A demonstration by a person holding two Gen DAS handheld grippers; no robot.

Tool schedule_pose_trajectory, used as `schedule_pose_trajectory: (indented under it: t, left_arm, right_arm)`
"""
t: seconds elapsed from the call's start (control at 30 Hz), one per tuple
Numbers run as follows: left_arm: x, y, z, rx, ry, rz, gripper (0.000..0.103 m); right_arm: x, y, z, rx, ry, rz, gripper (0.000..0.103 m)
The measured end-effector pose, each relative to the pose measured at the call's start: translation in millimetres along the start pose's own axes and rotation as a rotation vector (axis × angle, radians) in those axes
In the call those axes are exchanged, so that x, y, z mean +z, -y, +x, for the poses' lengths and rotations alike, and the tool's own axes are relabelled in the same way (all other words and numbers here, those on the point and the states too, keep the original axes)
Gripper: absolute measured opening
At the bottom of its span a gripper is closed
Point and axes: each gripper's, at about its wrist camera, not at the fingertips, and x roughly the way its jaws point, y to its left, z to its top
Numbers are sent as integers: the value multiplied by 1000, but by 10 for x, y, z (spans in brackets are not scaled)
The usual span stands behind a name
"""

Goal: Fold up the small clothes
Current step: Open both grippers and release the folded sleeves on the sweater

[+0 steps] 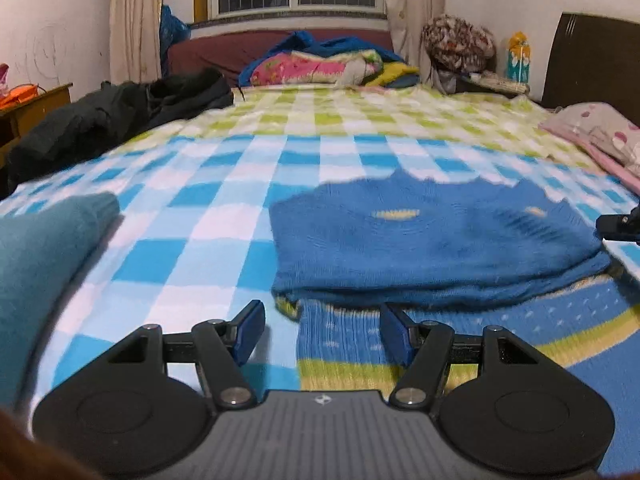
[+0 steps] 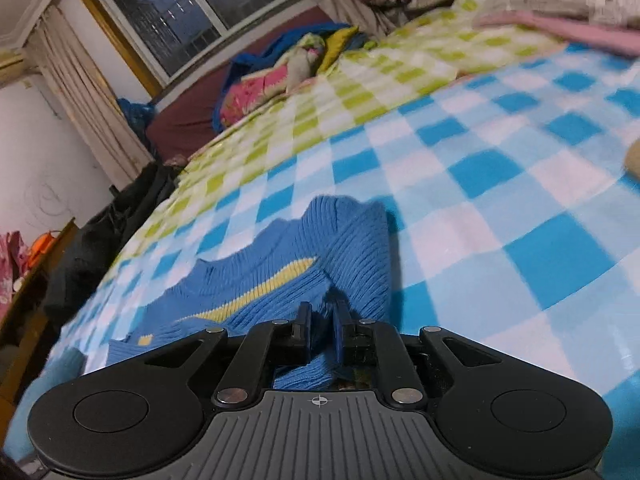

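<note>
Right gripper point(image 2: 322, 320) clamped on a near fold of the blue sweater point(image 2: 288, 272). Left gripper point(image 1: 322, 332) spread wide, gripping nothing, poised above the sweater's near-left hem on the checked bedsheet point(image 1: 208, 216).

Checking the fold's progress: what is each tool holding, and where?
Right tool pinches the blue sweater at its edge fold; left tool holds nothing.

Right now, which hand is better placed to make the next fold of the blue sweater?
Probably the right. The right gripper is shut on the sweater edge and could carry it over. The left gripper hovers open above the hem, holding nothing.
</note>
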Motion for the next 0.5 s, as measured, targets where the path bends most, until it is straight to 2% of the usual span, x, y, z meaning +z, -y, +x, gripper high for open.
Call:
schedule_pose_trajectory:
  t: [0.07,0.13,0.27,0.37,0.5]
  left_arm:
    - [74,18,-45,-6,35,-7,68]
    - [167,54,-42,-14,61,-10,68]
    - [303,171,78,-27,74,9,68]
    - [309,204,231,-12,49,27,68]
    - [238,143,371,44,-8,45,68]
  right_arm:
    - [11,-86,-76,-16,33,-52,14]
    - [26,-177,-95,6,45,-84,14]
    - [18,-336,43,68,18,-134,14]
    - [-9,-354,222,64,-30,-161,14]
    - [-32,-213,360,-11,-61,-169,11]
